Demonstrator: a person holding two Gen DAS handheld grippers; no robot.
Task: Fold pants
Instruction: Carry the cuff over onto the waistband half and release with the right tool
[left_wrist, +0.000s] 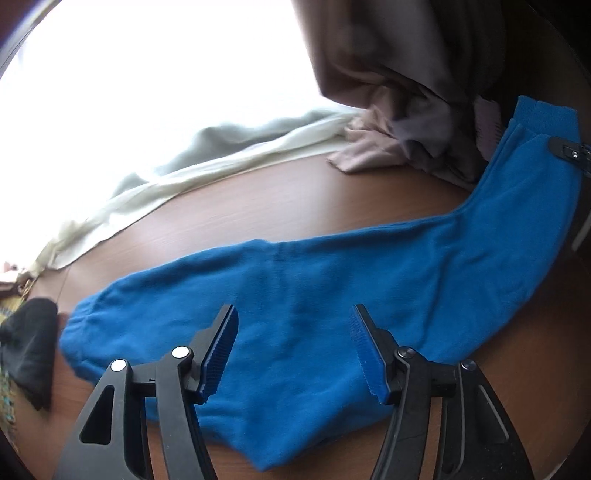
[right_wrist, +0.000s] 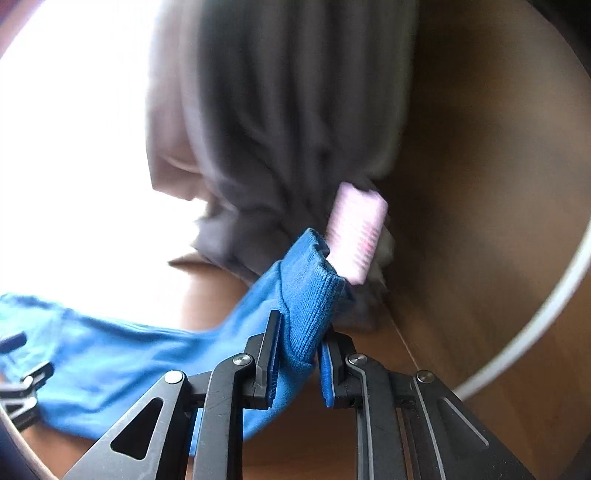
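Blue pants (left_wrist: 332, 280): one pair, across frame centre on wooden table (left_wrist: 258, 206); left gripper (left_wrist: 293, 349) spread wide, empty | right gripper (right_wrist: 297, 354) clamped on ribbed cuff (right_wrist: 314, 295) | curtains: two; writing: none legible

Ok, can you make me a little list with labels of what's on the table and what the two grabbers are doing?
surface: wooden table
main item: blue pants, lying stretched across the table
left gripper: open over the pants, nothing pinched
right gripper: shut on the ribbed cuff, lifting that end
nearby: cream cloth, brown curtain, pink ribbed roll, black cloth
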